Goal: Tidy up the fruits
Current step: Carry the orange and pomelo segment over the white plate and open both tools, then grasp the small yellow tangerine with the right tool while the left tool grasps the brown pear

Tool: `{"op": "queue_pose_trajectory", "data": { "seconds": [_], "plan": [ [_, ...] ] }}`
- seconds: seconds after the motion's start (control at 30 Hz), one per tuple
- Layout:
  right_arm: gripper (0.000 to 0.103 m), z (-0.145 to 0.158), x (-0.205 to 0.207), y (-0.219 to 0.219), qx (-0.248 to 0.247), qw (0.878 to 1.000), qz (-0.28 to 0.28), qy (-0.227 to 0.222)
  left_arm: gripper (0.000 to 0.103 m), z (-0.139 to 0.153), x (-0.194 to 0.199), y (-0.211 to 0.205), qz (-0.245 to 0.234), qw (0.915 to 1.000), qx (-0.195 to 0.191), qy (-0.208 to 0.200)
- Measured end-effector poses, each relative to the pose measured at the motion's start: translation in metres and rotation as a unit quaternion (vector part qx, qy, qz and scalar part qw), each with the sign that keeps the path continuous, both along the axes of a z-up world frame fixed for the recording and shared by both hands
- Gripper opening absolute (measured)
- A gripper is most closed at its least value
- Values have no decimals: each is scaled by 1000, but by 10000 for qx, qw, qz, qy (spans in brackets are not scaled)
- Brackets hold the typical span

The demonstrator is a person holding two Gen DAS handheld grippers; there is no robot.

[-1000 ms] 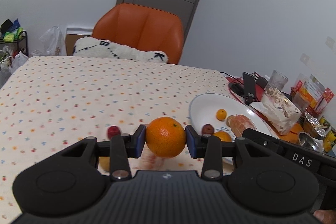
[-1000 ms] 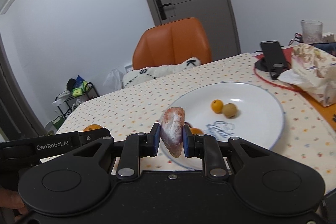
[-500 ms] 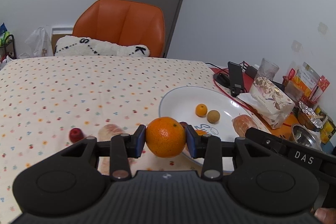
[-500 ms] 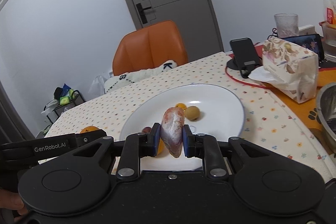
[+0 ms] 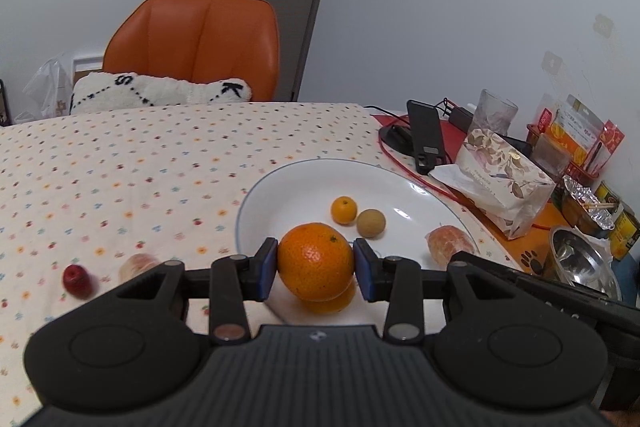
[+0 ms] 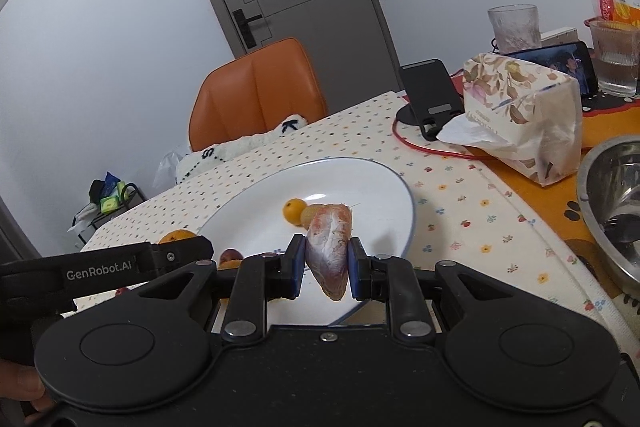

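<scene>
**Both jaws loaded over the white plate**

Jaws of the left gripper point(image 5: 315, 269) are clamped on an orange point(image 5: 315, 261), one blue pad on each flank, at lower centre of the left wrist frame. Jaws of the right gripper point(image 6: 326, 267) are pressed together on a peeled citrus piece point(image 6: 330, 251), held upright at lower centre of the right wrist frame, over the near part of the plate point(image 6: 372, 183).

Only the left wrist view shows a small red fruit point(image 5: 76, 279) and a pale peeled piece point(image 5: 138, 263) lying on the dotted tablecloth point(image 5: 120, 167) at lower left, off the plate. It also shows the peeled citrus piece from the side, at the plate's right rim. The right wrist view shows a dark reddish fruit point(image 6: 231, 255) on the plate, just behind the left gripper's arm.

The orange is round, bright, dimpled, with a small green stem scar. The peeled piece is pinkish-orange, veiled in white pith, tapering downward. On the plate lie a small orange fruit point(image 5: 344, 209) and a brownish round fruit point(image 5: 371, 223), touching.

An orange shape point(image 5: 334, 301) beneath the held orange is mostly hidden; whether it is another fruit or a reflection cannot be told. A steel bowl point(image 6: 616, 211) is cut off at the right edge.
</scene>
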State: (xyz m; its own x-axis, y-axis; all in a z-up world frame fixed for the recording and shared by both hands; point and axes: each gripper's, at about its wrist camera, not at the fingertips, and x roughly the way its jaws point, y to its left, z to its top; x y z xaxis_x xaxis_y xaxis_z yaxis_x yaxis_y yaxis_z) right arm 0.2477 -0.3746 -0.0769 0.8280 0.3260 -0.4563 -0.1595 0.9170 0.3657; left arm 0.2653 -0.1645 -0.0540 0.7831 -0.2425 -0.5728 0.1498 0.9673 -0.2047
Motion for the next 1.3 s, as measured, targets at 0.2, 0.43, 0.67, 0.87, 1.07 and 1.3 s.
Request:
{"op": "queue_pose_trajectory", "data": {
  "seconds": [0.2,0.43,0.67,0.87,1.07,1.3],
  "plan": [
    [26,-3,1,-5,14,10000,-21,-10,39,-1,9,-9,4,10000,38,-12],
    [31,-3,-3,-7,10,10000,-41,25,43,5,7,-8,107,9995,161,-240],
    [35,2,-13,-1,20,10000,-25,-3,49,9,-5,8,222,9995,134,-183],
    [37,5,-23,7,0,10000,11,-11,56,12,-21,25,361,9991,148,-185],
    [45,8,-38,17,-54,10000,69,-37,66,16,-39,40,451,9987,140,-188],
    [54,15,-51,31,-130,9997,179,-115,73,19,-58,60,628,9977,118,-225]
  ]
}}
